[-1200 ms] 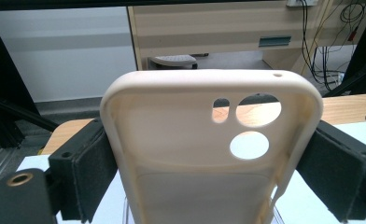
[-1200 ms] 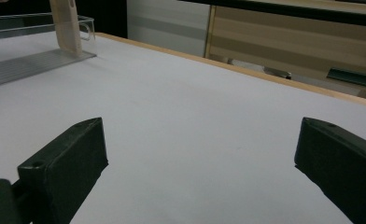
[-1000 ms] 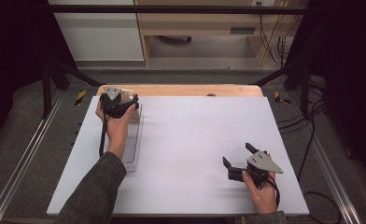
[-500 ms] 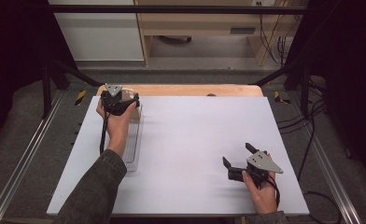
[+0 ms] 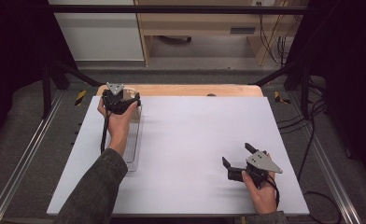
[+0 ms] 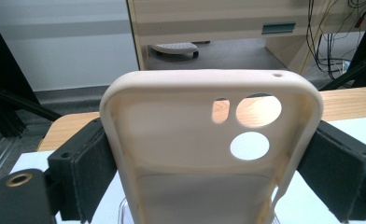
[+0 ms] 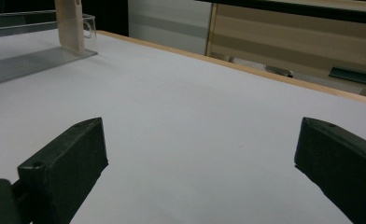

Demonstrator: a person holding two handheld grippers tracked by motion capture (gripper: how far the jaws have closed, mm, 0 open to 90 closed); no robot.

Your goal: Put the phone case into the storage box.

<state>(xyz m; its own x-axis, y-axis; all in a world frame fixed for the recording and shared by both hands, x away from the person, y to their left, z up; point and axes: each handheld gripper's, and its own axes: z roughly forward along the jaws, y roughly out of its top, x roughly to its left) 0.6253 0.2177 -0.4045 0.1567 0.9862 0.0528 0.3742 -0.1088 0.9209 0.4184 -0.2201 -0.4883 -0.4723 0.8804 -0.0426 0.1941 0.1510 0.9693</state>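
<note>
One phone case, one clear tray, two grippers on a white counter.

The left gripper (image 5: 125, 100) is gripping the single cream phone case (image 6: 209, 144), its fingers (image 6: 85, 170) pressing the case's two long sides at the counter's (image 5: 195, 140) far left. The case is standing upright over the far end of the clear tray (image 5: 133, 144), long axis vertical, camera cutouts at the top, open inside facing the gripper's camera. The right gripper (image 5: 237, 161) is resting near the counter's near right, its fingers (image 7: 66, 163) spread wide and holding nothing.
</note>
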